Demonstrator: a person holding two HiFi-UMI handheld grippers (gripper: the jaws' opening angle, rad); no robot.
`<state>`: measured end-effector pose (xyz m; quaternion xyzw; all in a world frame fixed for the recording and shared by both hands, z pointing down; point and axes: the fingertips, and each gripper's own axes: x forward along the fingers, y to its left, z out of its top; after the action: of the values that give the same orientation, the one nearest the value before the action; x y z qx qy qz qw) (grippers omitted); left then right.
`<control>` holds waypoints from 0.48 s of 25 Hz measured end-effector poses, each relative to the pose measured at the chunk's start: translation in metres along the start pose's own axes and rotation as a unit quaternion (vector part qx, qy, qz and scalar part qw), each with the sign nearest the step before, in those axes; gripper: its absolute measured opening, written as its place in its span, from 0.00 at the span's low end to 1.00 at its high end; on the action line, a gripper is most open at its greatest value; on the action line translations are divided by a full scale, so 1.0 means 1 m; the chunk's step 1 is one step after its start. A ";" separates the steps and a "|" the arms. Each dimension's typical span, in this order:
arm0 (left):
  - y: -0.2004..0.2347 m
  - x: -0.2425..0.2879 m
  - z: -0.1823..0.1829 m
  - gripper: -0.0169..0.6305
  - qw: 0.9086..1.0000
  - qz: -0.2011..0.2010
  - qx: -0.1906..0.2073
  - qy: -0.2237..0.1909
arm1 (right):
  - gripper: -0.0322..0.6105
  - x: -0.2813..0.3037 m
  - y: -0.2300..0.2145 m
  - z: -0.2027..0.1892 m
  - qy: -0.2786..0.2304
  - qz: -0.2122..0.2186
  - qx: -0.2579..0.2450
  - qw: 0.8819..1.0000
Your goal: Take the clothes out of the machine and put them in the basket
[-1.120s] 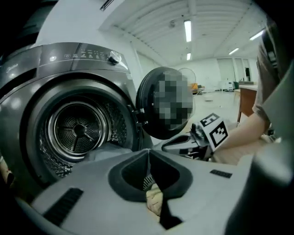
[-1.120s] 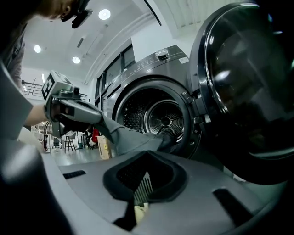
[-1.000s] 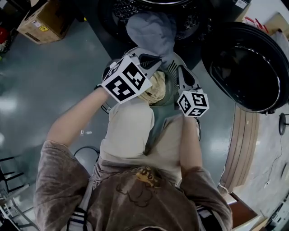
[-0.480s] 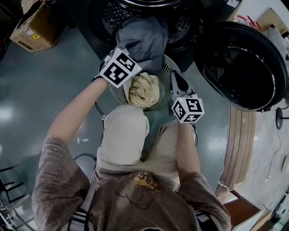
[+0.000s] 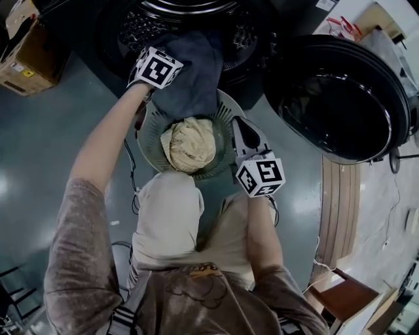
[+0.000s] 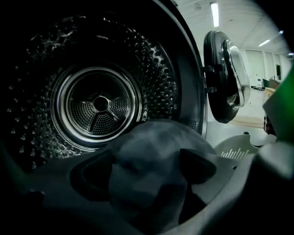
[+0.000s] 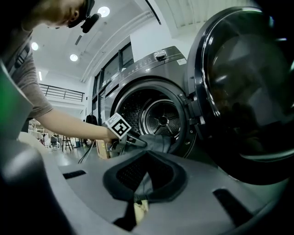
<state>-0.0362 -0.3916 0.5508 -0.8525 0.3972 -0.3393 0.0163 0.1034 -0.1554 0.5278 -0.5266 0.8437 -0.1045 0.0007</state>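
Observation:
My left gripper [image 6: 144, 167] is at the mouth of the washer drum [image 6: 98, 103]. Its jaws are opening, and a dark grey cloth [image 6: 151, 151] bulges between the pads without being pinched. In the head view that cloth [image 5: 193, 72] hangs from the drum [image 5: 183, 16] over the round grey basket [image 5: 149, 134], with the left gripper [image 5: 167, 60] at its left side. A beige garment [image 5: 190, 144] lies in the basket. My right gripper [image 5: 239, 127] is shut on the basket's right rim [image 7: 133, 172].
The round washer door [image 5: 340, 98] stands open at the right. A cardboard box [image 5: 26, 46] sits on the floor at the upper left. Wooden boards [image 5: 337, 196] lie at the right. A cable [image 5: 127, 167] runs beside the person's knees [image 5: 167, 209].
The left gripper left the beige garment in the basket, went up to the drum mouth and opened over the dark grey cloth. The right gripper kept its hold on the rim.

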 end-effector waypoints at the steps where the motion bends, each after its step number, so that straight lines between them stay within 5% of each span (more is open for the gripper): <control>1: 0.003 0.009 -0.004 0.73 1.000 -0.005 -0.005 0.011 | 0.05 0.000 -0.002 -0.001 0.002 -0.002 -0.002 1.000; 6: 0.005 0.037 -0.022 0.72 0.997 -0.033 -0.039 0.060 | 0.05 -0.004 -0.013 -0.003 0.006 -0.018 0.001 1.000; 12: -0.015 0.035 -0.017 0.37 0.995 -0.065 -0.031 0.067 | 0.05 -0.002 -0.016 -0.004 0.007 -0.021 0.003 1.000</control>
<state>-0.0201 -0.4010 0.5887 -0.8517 0.3518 -0.3838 -0.0587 0.1181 -0.1594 0.5338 -0.5438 0.8318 -0.1109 -0.0059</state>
